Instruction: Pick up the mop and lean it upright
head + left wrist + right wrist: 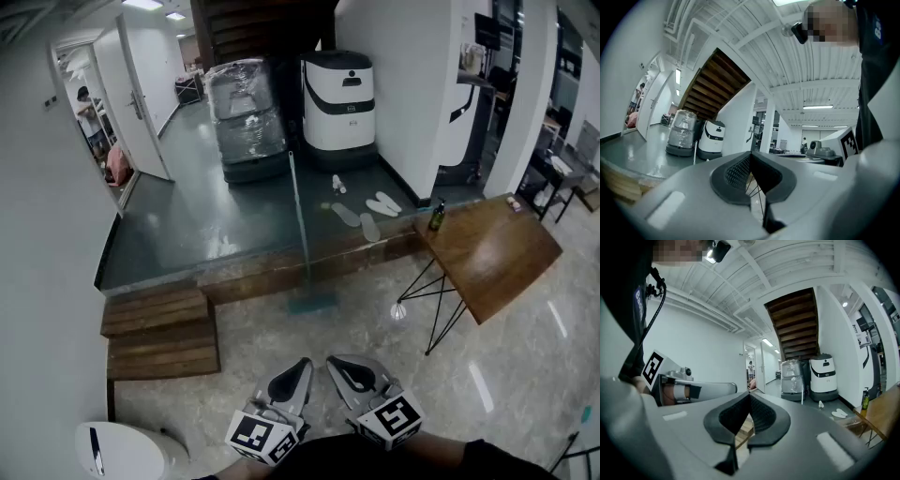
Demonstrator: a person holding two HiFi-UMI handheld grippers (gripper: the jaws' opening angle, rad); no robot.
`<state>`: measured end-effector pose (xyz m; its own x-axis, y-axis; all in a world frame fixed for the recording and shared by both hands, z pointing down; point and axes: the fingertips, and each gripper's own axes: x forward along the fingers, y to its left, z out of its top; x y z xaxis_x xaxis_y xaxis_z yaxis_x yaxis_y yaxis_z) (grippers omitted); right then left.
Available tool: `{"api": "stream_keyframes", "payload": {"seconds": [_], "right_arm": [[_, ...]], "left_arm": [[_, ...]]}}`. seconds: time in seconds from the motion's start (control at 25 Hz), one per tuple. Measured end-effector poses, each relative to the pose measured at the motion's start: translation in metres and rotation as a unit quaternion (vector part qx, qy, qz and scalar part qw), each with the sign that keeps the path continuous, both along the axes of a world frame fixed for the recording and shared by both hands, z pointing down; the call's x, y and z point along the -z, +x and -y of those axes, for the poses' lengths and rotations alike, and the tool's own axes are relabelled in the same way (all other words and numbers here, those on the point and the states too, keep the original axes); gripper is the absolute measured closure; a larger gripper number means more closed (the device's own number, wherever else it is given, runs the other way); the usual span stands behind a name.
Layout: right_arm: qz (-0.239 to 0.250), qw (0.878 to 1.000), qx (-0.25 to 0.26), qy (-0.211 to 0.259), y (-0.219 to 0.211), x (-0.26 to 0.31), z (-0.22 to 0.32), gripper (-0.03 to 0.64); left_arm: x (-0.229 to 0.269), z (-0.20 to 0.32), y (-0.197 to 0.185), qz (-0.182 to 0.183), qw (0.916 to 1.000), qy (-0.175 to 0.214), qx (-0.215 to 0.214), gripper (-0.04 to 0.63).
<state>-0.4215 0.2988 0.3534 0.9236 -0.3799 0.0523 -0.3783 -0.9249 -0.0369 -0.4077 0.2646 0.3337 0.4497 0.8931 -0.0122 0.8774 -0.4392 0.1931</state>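
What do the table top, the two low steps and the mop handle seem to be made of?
The table top looks like wood, brown with visible grain. The steps seem to be wooden planks, matte brown, seams showing. The mop handle is thin and pale, perhaps metal or plastic; too small to tell.

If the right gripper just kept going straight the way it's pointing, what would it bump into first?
Nothing close, it seems. The right gripper aims over the wooden steps toward the open white door; the mop stands off to its right. Depth is hard to judge.
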Motion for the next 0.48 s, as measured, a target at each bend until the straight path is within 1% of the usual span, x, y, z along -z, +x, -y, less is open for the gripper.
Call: {"api": "stream_keyframes", "payload": {"seconds": [0.16, 0.32, 0.48], "right_arm": [[0.009, 1.000, -0.002, 0.008, -0.0027, 0.0047, 0.0051, 0.615], [0.003, 1.000, 0.001, 0.002, -0.0057, 0.0005, 0.0033, 0.615], [0.008, 0.999, -0.006, 0.037, -0.0065, 0.0036, 0.0004, 0.615]], "left_arm": [[-0.0026, 0.0022, -0.0027, 0.000, 1.0000, -0.002, -0.003, 0.591], [0.0007, 0.0024, -0.0054, 0.001, 1.0000, -0.001, -0.003, 0.591], [0.0010, 0.0023, -0.0060, 0.002, 1.0000, -0.004, -0.003, 0.591]]}}
